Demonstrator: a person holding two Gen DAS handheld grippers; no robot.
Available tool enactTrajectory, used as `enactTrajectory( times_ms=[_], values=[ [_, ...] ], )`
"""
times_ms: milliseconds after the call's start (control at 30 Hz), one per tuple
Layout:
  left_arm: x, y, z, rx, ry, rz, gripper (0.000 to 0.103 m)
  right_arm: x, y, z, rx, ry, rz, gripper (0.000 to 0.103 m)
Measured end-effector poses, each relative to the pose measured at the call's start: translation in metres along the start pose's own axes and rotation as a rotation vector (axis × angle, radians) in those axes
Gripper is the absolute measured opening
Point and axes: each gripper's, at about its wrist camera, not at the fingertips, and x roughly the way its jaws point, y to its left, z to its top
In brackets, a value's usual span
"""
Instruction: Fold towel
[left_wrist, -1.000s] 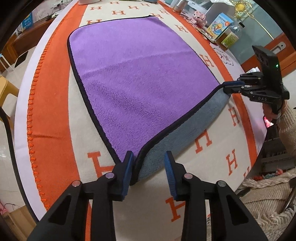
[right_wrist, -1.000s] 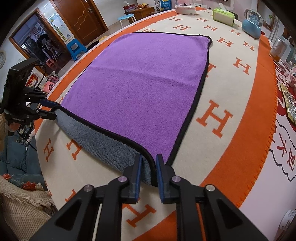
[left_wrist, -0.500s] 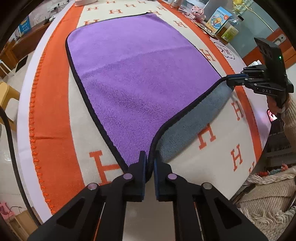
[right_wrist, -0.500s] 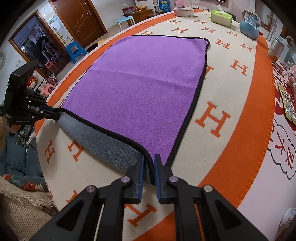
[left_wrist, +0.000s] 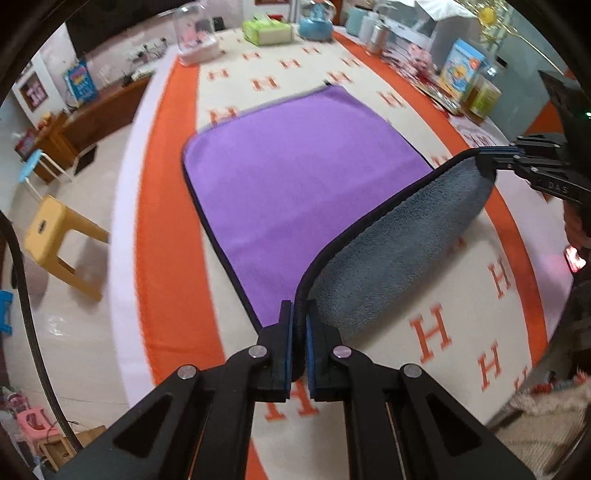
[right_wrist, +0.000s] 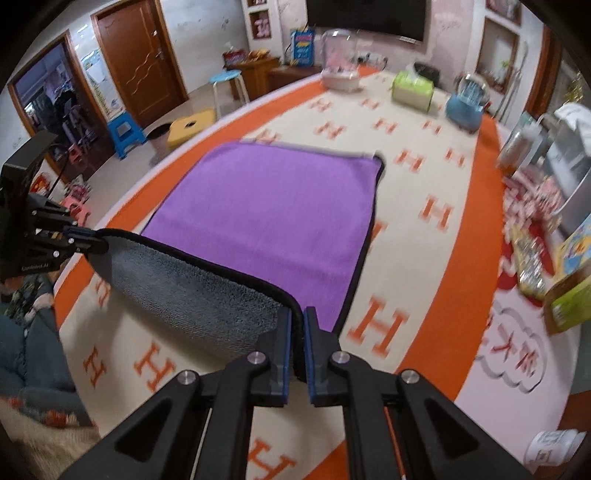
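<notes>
A purple towel (left_wrist: 295, 177) with a black hem and grey underside lies on the orange and cream table cover (left_wrist: 166, 258). My left gripper (left_wrist: 299, 314) is shut on its near left corner. My right gripper (right_wrist: 296, 317) is shut on its near right corner, and it also shows at the right of the left wrist view (left_wrist: 487, 157). The near edge hangs lifted between both grippers, showing the grey underside (right_wrist: 192, 291). The far part of the towel (right_wrist: 280, 199) lies flat. The left gripper also shows in the right wrist view (right_wrist: 98, 236).
At the table's far end stand a green tissue box (right_wrist: 412, 90), a blue container (right_wrist: 463, 109) and a clear-lidded box (right_wrist: 338, 61). Boxes and jars (left_wrist: 465, 81) line the right side. A yellow stool (left_wrist: 55, 236) stands on the floor at left.
The left gripper closed on the near left corner. Both grippers have lifted the near edge off the table and carried it forward, so the grey underside shows more.
</notes>
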Motion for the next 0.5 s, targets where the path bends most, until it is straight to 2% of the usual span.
enactTrajectory(
  times_ms=[200, 400, 500],
  values=[
    [0.0, 0.029, 0.037, -0.08, -0.02, 0.065, 0.004, 0.008, -0.007, 0.043, 0.015, -0.05, -0.059, 0.006],
    [0.007, 0.049, 0.078, -0.106, -0.056, 0.149, 0.004, 0.028, -0.014, 0.08, 0.031, -0.072, -0.133, 0.006],
    [0.012, 0.06, 0.098, -0.128, -0.071, 0.168, 0.004, 0.041, -0.021, 0.097, 0.05, -0.072, -0.157, 0.006]
  ],
)
